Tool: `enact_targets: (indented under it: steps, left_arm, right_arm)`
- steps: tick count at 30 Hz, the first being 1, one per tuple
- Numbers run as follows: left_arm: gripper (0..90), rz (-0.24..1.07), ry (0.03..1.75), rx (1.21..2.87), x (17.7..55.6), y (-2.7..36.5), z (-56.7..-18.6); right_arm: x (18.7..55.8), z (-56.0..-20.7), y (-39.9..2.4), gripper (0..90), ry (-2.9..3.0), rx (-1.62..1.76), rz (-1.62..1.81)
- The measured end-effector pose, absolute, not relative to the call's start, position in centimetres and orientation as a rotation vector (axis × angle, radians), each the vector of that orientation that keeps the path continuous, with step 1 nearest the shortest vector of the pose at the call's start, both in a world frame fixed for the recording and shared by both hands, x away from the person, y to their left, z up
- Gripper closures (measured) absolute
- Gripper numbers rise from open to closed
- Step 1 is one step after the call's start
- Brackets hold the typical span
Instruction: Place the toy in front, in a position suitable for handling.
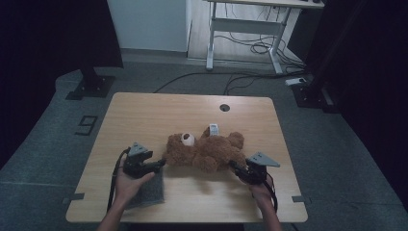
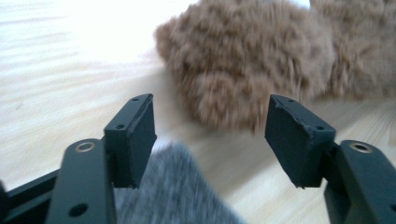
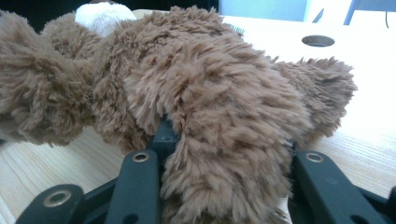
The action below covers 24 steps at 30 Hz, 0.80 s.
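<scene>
Your right hand-held gripper (image 1: 236, 168) squeezed the fuzzy brown teddy bear's (image 1: 207, 149) leg. Your left hand-held gripper (image 1: 161, 163) gaped wide, empty, over the grey cloth (image 2: 177, 186). Next, grab the bear's head.

From my remote seat I see a light wooden rectangular surface (image 1: 144, 115) with rounded corners and a round cable hole (image 1: 224, 107) near its far edge, standing on a grey carpeted floor (image 1: 337, 144) marked with a dark figure nine (image 1: 85, 125). Beyond it a white wall panel (image 1: 146, 24) meets a paler strip of floor where a white-framed desk (image 1: 245, 24) stands over loose black cables (image 1: 255, 48). Dark curtains (image 1: 48, 38) close in both sides, black stand bases (image 1: 89, 86) sit at their feet, and the light is dim.
</scene>
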<state>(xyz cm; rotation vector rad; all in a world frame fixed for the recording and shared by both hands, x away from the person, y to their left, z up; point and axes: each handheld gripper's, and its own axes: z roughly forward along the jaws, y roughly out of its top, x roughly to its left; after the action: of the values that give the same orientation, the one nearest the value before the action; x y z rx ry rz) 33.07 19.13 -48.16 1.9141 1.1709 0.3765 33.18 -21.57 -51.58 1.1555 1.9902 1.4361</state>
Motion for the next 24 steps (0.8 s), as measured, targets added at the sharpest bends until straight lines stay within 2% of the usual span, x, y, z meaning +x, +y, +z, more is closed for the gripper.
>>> enact_targets:
  steps: [6, 11, 16, 24]
  left_arm:
    - [29.0, 0.446, 1.249, 1.936, 29.3, 21.1, -49.9]
    - [26.8, 0.463, 1.298, 1.958, 29.0, 22.0, -50.7]
    - [25.5, 0.404, 1.317, 1.954, 28.5, 22.8, -51.6]
    - [23.7, 0.389, 1.316, 1.962, 28.3, 23.1, -51.7]
  right_arm:
    - [33.3, -51.7, -21.8, 57.8, 2.0, 1.166, 1.448]
    - [33.5, -51.8, -21.8, 57.2, 1.997, 1.173, 1.452]
    - [33.3, -51.9, -21.8, 56.3, 2.0, 1.173, 1.434]
    - [33.3, -52.0, -21.8, 55.4, 1.999, 1.179, 1.429]
